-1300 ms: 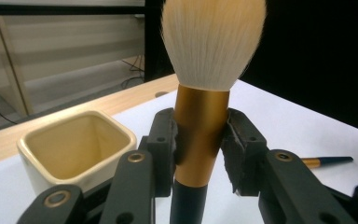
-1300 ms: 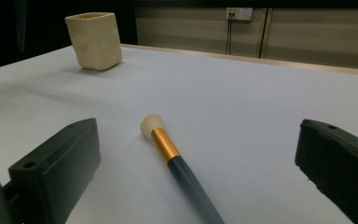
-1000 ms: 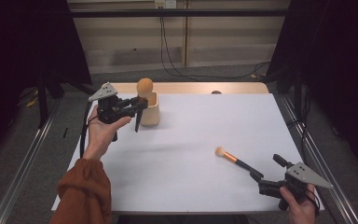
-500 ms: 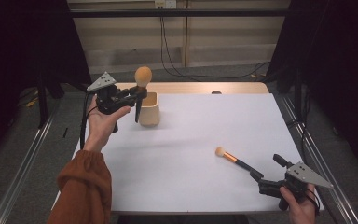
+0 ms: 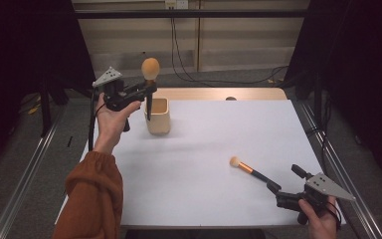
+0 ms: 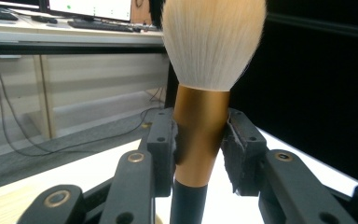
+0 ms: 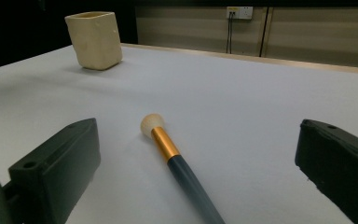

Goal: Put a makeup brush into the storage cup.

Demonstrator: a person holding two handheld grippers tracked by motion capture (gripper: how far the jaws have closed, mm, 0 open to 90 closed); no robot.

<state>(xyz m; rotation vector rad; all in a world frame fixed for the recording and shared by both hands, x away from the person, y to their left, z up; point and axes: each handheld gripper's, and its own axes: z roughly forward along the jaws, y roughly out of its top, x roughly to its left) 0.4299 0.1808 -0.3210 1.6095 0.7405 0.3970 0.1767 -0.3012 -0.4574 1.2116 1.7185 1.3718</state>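
The white worktop (image 5: 199,169) has a light wooden edge (image 5: 219,93) at its far side. Behind it stands a beige wall with a double socket (image 5: 176,4), and black cables (image 5: 179,55) hang down from it to the grey floor (image 5: 35,164). Dark curtains (image 5: 25,45) close both sides.

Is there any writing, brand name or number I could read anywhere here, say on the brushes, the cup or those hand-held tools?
None can be read.
Big brush: plain gold collar, no print.
Small brush: no lettering visible.
Cup: bare cream wall.
Left tool and right tool: grey plates carry holes, no marks.
Monitor on the desk behind: lit screen, content too small and blurred to read.
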